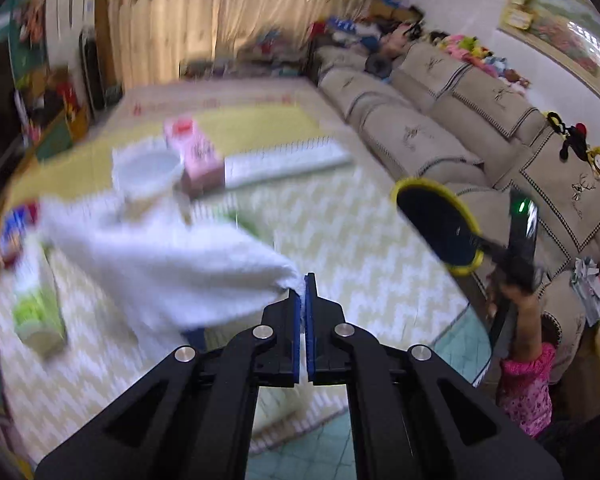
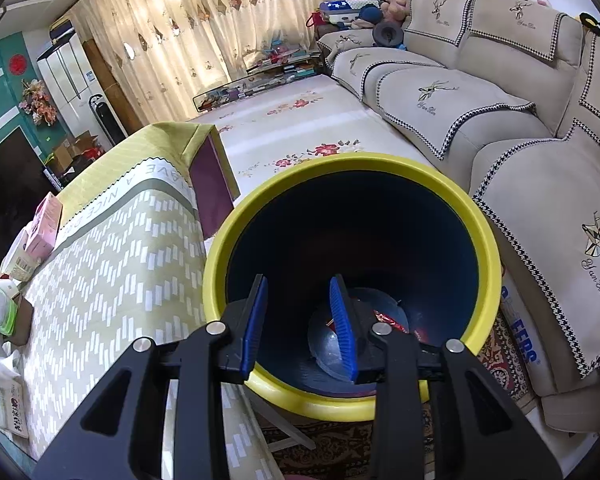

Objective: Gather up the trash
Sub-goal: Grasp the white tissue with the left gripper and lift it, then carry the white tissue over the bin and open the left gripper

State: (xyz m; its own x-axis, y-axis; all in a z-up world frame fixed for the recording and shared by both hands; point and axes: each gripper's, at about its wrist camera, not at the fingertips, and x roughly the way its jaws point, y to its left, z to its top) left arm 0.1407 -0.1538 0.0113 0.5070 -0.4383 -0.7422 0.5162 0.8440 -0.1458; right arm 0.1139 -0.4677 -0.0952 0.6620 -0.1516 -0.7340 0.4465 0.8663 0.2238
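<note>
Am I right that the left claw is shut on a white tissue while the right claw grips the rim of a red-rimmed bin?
Not quite: the bin has a yellow rim, as the right wrist view shows. The left claw is indeed shut on the white tissue, and the right claw does grip the rim.

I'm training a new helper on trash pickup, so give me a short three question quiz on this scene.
1. What is the left hand-held gripper clamped on?
2. True or false: the bin is empty.
3. The right hand-held gripper grips the bin at: A) its yellow rim, B) its base, C) a side handle?

Key: 1. A white cloth, pinched by its corner. 2. False: a clear plastic lid and red wrappers lie inside. 3. A.
</note>
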